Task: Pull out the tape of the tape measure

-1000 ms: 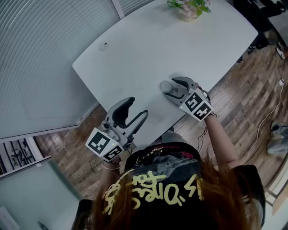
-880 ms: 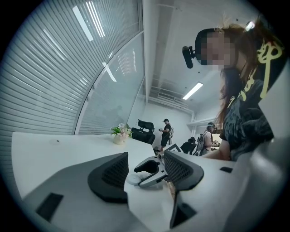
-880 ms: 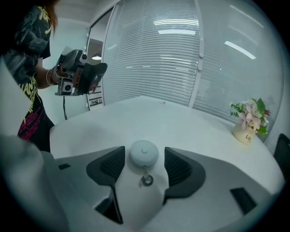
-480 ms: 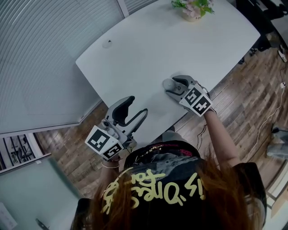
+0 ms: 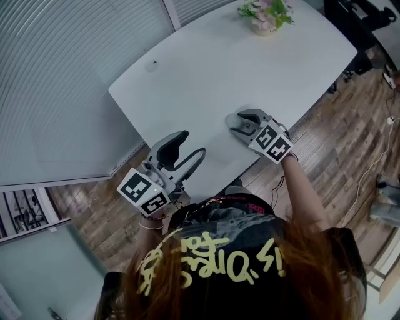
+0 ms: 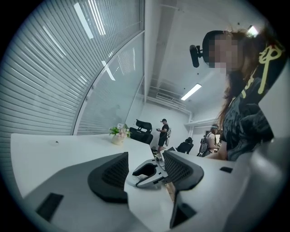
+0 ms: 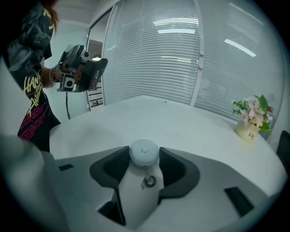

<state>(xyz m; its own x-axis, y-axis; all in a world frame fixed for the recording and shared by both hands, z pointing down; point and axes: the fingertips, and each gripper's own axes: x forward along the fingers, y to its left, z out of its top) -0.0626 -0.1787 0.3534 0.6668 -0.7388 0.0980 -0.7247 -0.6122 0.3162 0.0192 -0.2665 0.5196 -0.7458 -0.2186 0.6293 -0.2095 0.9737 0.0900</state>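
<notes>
A small round white tape measure (image 7: 144,153) lies on the white table (image 5: 219,56) near its front edge, also seen in the head view (image 5: 234,119). Its pull ring (image 7: 148,181) points back toward the gripper body. My right gripper (image 7: 144,159) has just been closing, and its dark pads now touch the case on both sides; in the head view the gripper (image 5: 240,121) is angled down over it. My left gripper (image 5: 190,144) hovers open at the table's near edge with nothing between its jaws. In the left gripper view, that gripper (image 6: 145,159) looks toward the right one (image 6: 147,173).
A pot of flowers (image 5: 265,15) stands at the far end of the table. A small dark spot (image 5: 154,63) marks the table's left edge. Glass walls with blinds (image 5: 56,75) run along the left. Wooden floor (image 5: 350,137) lies to the right. Several people stand far off (image 6: 163,131).
The right gripper's jaws have narrowed onto the tape measure, which stayed in place. The left gripper has kept still and open.
</notes>
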